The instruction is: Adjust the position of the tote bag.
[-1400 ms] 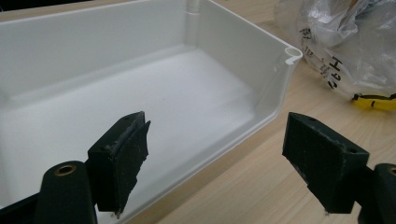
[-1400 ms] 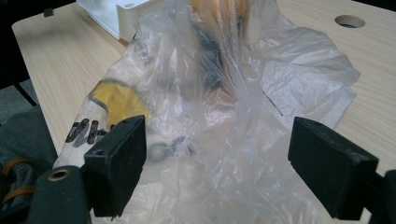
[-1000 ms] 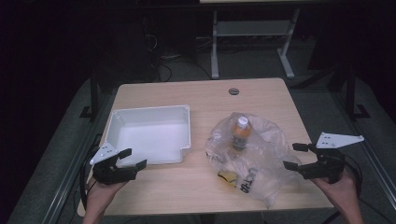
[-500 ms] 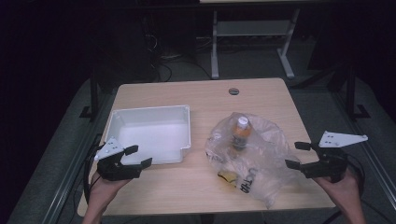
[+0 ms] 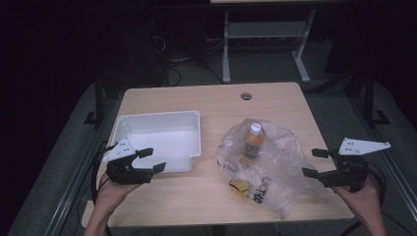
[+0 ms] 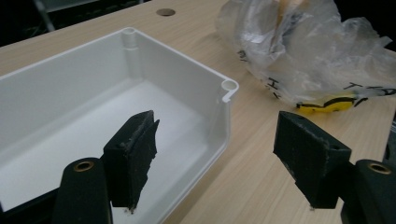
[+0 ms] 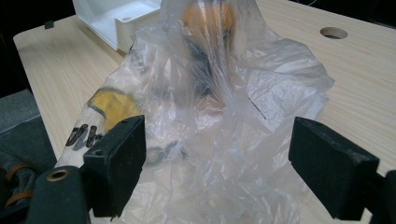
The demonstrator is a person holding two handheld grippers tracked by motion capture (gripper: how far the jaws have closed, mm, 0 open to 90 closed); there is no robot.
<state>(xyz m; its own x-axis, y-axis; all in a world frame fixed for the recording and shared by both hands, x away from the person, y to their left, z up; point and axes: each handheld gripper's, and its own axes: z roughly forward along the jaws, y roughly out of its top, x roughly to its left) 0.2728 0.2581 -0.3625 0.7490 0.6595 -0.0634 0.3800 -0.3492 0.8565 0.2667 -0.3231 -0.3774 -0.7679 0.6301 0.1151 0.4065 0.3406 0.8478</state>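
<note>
Crumpled clear plastic bag (image 5: 265, 164) lies on the right half of the wooden table (image 5: 206, 201), with an orange bottle (image 5: 253, 140) and a yellow item (image 5: 239, 186) showing through it. Just to the bag's right, the right gripper (image 5: 314, 162) points at it with jaws wide apart and nothing between them. Left of the bag sits a white bin (image 5: 160, 140); at its near corner is the left gripper (image 5: 151, 160), whose jaws, spread and holding nothing, have just been closing slightly.
</note>
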